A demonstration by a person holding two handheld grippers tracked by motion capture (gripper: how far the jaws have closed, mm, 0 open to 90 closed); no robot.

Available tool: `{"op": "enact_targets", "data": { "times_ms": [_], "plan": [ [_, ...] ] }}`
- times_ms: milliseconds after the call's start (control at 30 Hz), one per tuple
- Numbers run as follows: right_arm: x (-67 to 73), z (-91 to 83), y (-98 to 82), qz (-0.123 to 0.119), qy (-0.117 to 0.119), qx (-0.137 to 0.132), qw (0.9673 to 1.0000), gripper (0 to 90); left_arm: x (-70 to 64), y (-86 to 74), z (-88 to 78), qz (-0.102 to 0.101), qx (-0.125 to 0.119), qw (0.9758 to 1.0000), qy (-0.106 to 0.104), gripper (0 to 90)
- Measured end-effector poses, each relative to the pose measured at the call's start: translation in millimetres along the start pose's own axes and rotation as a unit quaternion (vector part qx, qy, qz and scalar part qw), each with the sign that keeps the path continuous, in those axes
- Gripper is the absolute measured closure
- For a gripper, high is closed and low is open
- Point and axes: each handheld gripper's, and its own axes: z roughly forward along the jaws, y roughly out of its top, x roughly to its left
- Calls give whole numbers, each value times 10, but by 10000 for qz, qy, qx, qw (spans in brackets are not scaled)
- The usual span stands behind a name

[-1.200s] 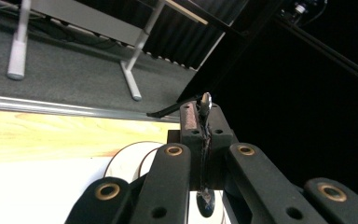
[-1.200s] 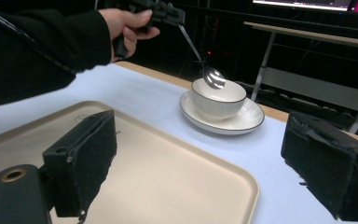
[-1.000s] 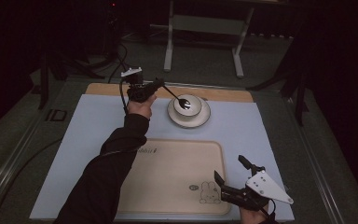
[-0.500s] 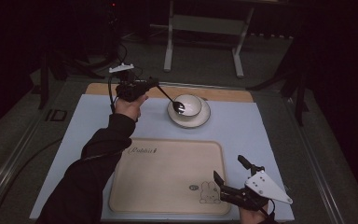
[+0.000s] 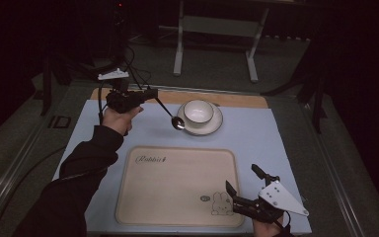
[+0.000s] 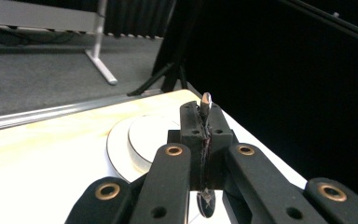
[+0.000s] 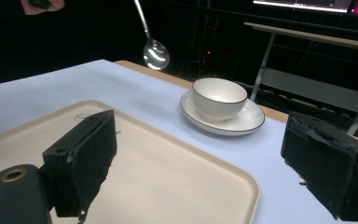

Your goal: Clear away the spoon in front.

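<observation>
The left tool (image 5: 150, 94) is clamping a spoon (image 5: 170, 115) by its handle, holding it in the air just left of the white bowl (image 5: 199, 111), which is sitting on a saucer (image 5: 216, 126). The right tool (image 5: 244, 186) is resting wide open, apparently at the beige tray's (image 5: 177, 173) near right corner on the counter (image 5: 271, 138).

The spoon (image 7: 155, 52) is showing polished, mirror-bright metal. The bowl (image 5: 199, 111) and saucer (image 7: 223, 122) are looking like glossy white ceramic with a thin dark rim line. The tray (image 5: 177, 185) is appearing as smooth matt beige plastic. The right gripper (image 7: 205, 163) is wearing rough black foam-like pads (image 7: 86, 154).
</observation>
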Motion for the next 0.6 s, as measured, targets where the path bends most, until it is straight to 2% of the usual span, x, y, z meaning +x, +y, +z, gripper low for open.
{"op": "enact_targets", "data": {
  "times_ms": [33, 233, 367, 400, 467, 500, 600],
  "plan": [
    [2, 1, 0, -3, 2, -6, 10000, 103, 11, -5, -16, 11, 73, 9999, -103, 899],
    [11, 5, 0, -18, -3, 11, 10000, 103, 45, -78, -113, 175, 307, 9988, -341, 899],
    [14, 7, 0, -13, 0, 12, 10000, 103, 67, -127, -185, 267, 402, 9980, -400, 899],
    [15, 7, 1, -20, -1, 8, 10000, 103, 73, -133, -201, 288, 457, 9974, -481, 899],
    [16, 10, 1, -14, 0, 16, 10000, 103, 67, -148, -234, 371, 506, 9969, -483, 899],
    [15, 12, 0, -10, 7, 15, 10000, 103, 66, -154, -246, 392, 554, 9962, -553, 899],
    [17, 13, 2, -9, 6, 17, 10000, 103, 57, -167, -274, 463, 607, 9954, -572, 899]
  ]
}}
